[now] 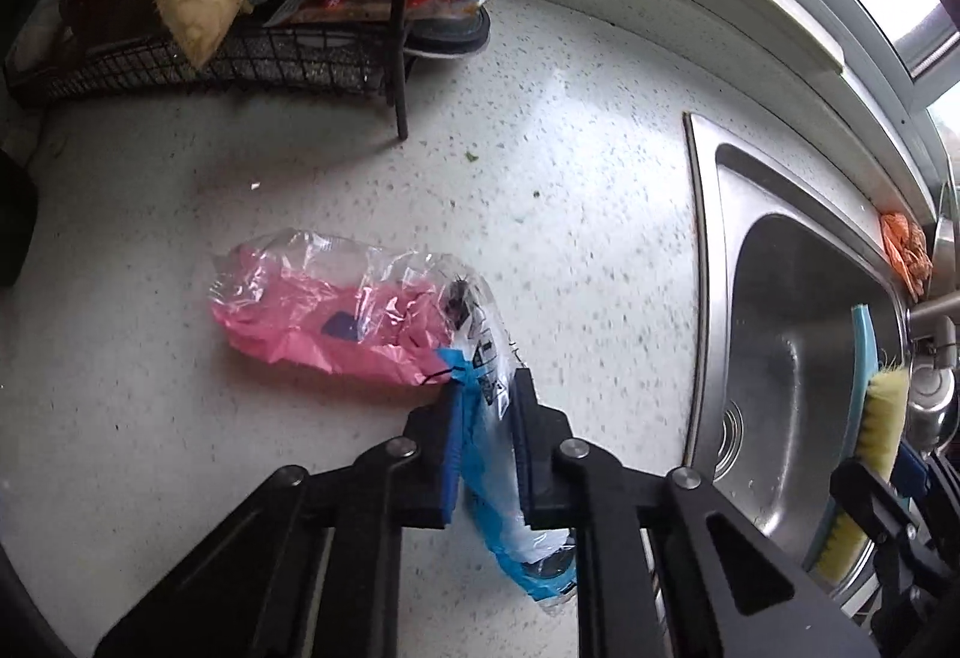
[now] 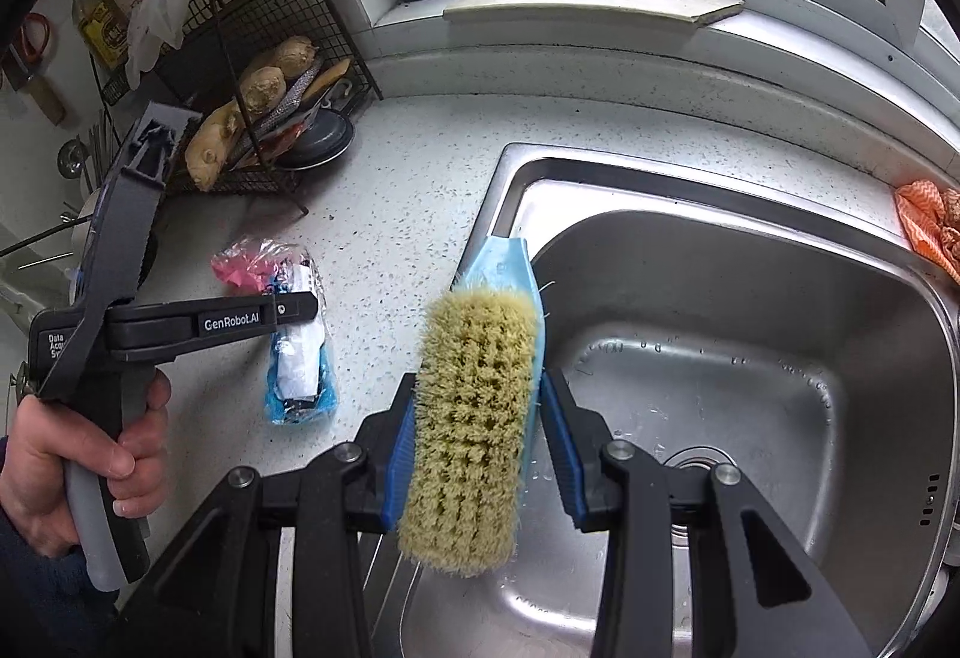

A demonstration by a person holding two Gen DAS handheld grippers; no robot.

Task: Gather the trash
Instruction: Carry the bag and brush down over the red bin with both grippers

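Note:
A crumpled clear plastic wrapper with pink and blue print lies on the speckled countertop, left of the sink. My left gripper points down at it and is shut on its blue-and-white end. From the right wrist view, the same wrapper sits under the left gripper's fingers, which a hand holds. My right gripper is shut on a scrub brush with yellow bristles and a light blue back, held over the sink's left edge. That brush shows at the right edge of the left wrist view.
The steel sink fills the right side, drain at the bottom. A black wire rack with ginger roots, packets and a dark lid stands at the back left. An orange cloth lies by the window sill behind the sink.

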